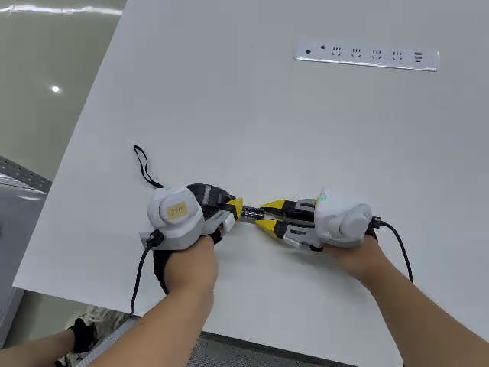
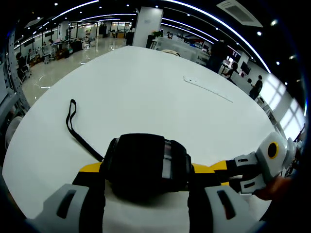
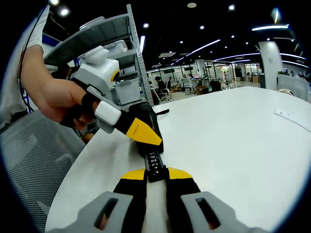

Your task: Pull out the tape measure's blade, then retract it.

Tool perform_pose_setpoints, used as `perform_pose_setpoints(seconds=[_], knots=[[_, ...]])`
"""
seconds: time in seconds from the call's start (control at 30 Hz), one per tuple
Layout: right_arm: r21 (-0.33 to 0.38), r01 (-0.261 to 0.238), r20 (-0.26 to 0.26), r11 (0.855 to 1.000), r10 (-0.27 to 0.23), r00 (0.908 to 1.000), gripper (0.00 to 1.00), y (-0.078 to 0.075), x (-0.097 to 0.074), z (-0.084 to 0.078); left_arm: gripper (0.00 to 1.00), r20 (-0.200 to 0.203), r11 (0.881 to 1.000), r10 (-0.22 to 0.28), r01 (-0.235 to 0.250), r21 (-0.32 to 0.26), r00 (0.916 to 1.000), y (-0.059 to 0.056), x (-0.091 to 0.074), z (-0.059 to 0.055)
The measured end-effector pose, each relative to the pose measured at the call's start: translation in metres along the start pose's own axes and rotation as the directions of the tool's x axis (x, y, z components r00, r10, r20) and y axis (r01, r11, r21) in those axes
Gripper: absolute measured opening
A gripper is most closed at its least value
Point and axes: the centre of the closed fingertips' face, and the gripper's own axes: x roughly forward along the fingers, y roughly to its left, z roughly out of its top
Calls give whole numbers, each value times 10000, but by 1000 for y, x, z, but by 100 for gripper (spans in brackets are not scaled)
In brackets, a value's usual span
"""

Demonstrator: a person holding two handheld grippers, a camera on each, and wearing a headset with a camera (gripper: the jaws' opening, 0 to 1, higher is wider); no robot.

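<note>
The left gripper (image 1: pixel 228 213) squeezes the black tape (image 2: pixel 146 162) on the white table (image 1: pixel 267 115). The right gripper (image 3: pixel 156 174) pinches the short blade (image 3: pixel 153 162) sticking out of it.

The left tongs (image 1: pixel 229 212), held in the left hand (image 1: pixel 191 264) with the bare forearm coming up from the lower edge of the head view, point toward the right and are clamped around the black tape measure case (image 2: pixel 146 160), one jaw on each side. The right tongs (image 1: pixel 267 215), held in the right hand (image 1: pixel 361 256), point back at them, almost tip to tip. Their jaws are pinched together on the blade (image 3: pixel 154 164).
</note>
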Motion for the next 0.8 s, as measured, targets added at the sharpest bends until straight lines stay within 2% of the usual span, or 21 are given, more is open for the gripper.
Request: perform_pose_setpoints(seconds=[0.8], knots=[[-7,-80,-2,10000,80,10000,13,-1,17,5,66,-27,9997,-173,173,-178,9998,-1,-2,1]])
